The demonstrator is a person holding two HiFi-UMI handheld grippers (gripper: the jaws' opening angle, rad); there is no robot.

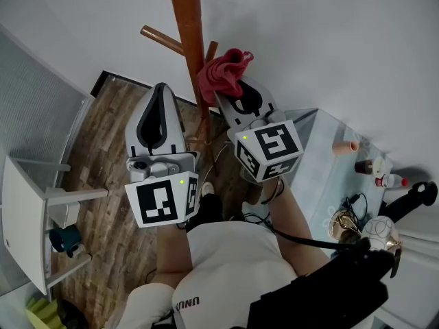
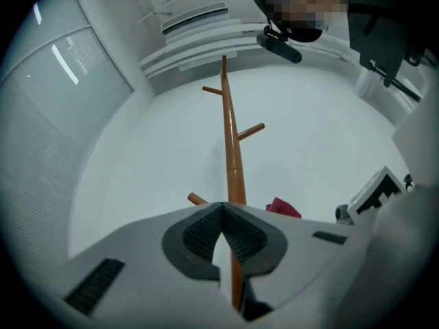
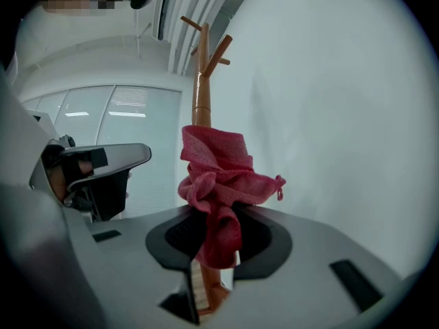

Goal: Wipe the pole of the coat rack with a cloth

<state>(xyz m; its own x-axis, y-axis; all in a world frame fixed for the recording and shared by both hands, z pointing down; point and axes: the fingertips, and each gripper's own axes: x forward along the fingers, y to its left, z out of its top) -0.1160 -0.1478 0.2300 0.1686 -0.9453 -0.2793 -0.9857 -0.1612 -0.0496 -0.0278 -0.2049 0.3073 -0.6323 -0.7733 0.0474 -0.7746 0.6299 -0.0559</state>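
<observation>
- Close to a white wall: right gripper (image 3: 216,237), fingers clamped on a bunched red cloth (image 3: 219,173), the cloth held up against the brown pole (image 1: 186,19) of the coat rack, near a slanting peg (image 1: 162,38).
- On the pole's other side: left gripper (image 2: 221,219), fingers pressed together with nothing between them, near the pole but off it.
- Far below: wood-plank floor (image 1: 103,149), with a white stand (image 1: 27,204) at left.
- At right: glass worktop (image 1: 315,177) carrying small bottles (image 1: 387,180), well apart from the rack and clear of both grippers.
</observation>
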